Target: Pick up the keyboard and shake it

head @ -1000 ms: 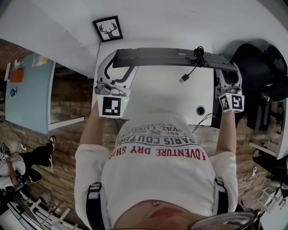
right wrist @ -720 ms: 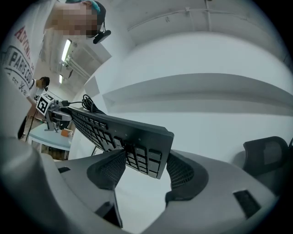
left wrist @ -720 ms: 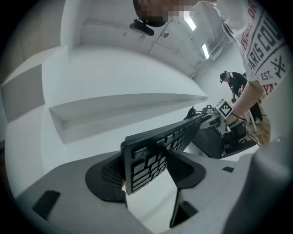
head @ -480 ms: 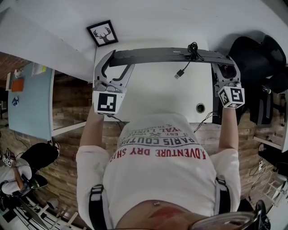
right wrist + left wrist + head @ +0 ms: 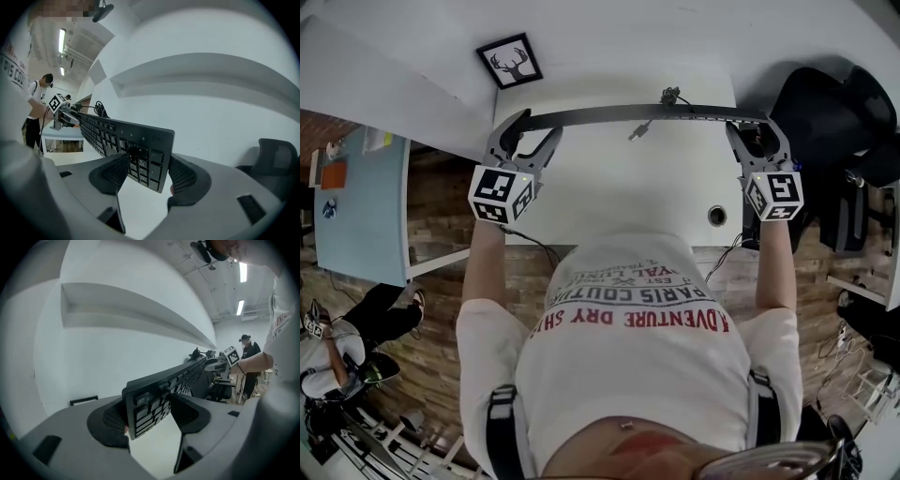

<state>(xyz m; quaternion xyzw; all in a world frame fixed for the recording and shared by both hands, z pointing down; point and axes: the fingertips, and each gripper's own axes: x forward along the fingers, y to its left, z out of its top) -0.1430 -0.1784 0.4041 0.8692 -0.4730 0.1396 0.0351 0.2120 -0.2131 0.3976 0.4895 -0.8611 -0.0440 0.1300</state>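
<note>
A long black keyboard (image 5: 642, 115) hangs in the air above the white desk (image 5: 619, 197), turned so that only its thin edge faces the head view. My left gripper (image 5: 530, 131) is shut on its left end and my right gripper (image 5: 757, 134) on its right end. The left gripper view has the keyboard (image 5: 154, 401) clamped between the jaws of the left gripper (image 5: 150, 416), keys facing the camera. In the right gripper view the other end of the keyboard (image 5: 145, 152) sits between the pads of the right gripper (image 5: 149, 174). Its coiled cable (image 5: 670, 95) and USB plug (image 5: 636, 131) dangle from the middle.
A framed deer picture (image 5: 507, 61) lies at the desk's far left corner. A cable hole (image 5: 716, 216) is near the desk's front right. A black office chair (image 5: 834, 122) stands to the right, and a light blue table (image 5: 356, 206) to the left.
Both grippers have swung the keyboard from showing a broad face to edge-on and shifted it slightly. The cable bundle and plug have swung to the left.
</note>
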